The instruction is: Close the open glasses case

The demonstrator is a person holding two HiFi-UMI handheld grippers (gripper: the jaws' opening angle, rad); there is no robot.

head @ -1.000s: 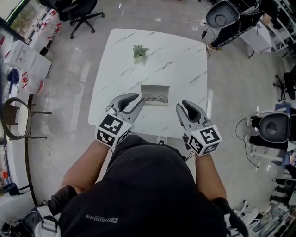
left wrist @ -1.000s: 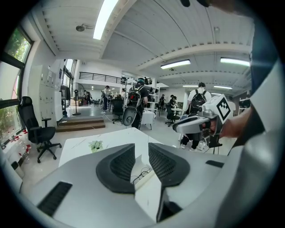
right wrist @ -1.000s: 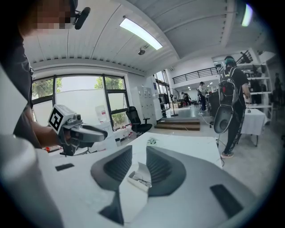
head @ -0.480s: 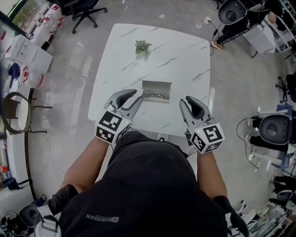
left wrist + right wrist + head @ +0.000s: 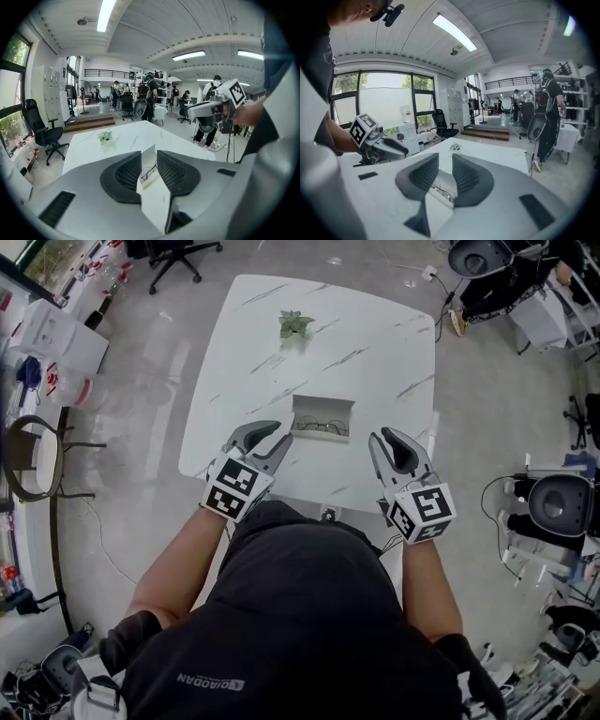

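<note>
Glasses case (image 5: 309, 409) unchanged since a second ago: it is open on the worktop (image 5: 356, 334), a little toward 6 o'clock from the middle. Its lid stands up along the 12 o'clock side and the glasses (image 5: 323, 426) lie in the tray. It has slid up and right in the head view, but so has the whole worktop, so that is your head moving, not the case.

What has changed is your left hand-held gripper (image 5: 281, 434). It looks to have settled a little lower, close to the case's 8 o'clock corner, beside it and not touching as far as I can tell. Its jaws spread to their widest and are now easing slightly inward. They are well apart with nothing between the pads. The case shows through the gap, farther ahead.

Your right hand-held gripper (image 5: 389, 439) has held its place at about 4 o'clock of the case, clearly apart from it. Its jaws are parted and empty, and the tray edge is visible beyond them.

A small plant (image 5: 295, 324) sits well away at 12 o'clock, out of the work.

Reading: you are still approaching and the lid is untouched, so none of the closing is done. Both hand-held grippers are on the 6 o'clock side while the lid hinges at 12. I judge one must reach past the lid's top edge and tip it toward you, with the other bracing the tray. The case looks light and may skate if pushed unbraced.
</note>
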